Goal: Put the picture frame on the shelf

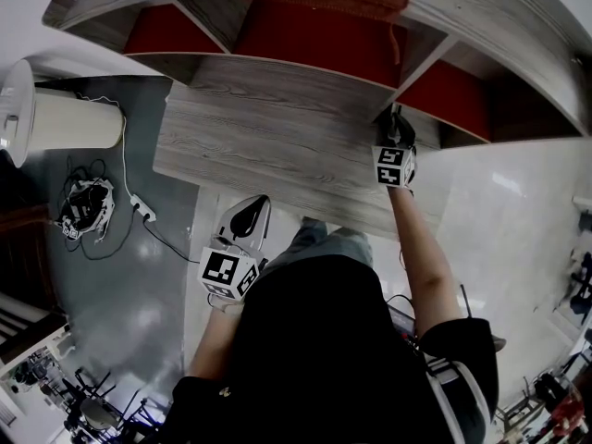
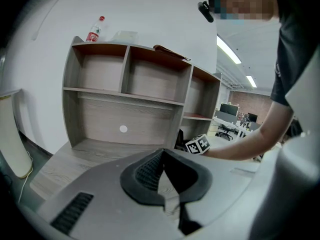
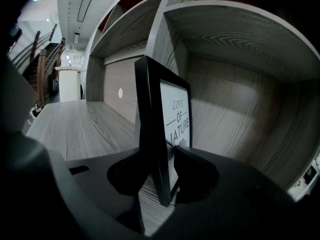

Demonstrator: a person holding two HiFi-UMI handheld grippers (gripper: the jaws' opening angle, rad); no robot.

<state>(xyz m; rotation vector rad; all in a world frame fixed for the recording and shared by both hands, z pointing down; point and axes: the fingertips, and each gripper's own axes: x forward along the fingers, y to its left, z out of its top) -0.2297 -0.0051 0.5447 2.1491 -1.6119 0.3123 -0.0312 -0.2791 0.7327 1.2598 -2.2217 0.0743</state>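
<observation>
L: left claw shut, empty, by desk near edge | R: right claw parted around upright picture frame, standing at desk's far right corner inside shelf lower bay | step: I judge release; next I back straight out | unclear: frame's prop, left-pad contact
</observation>
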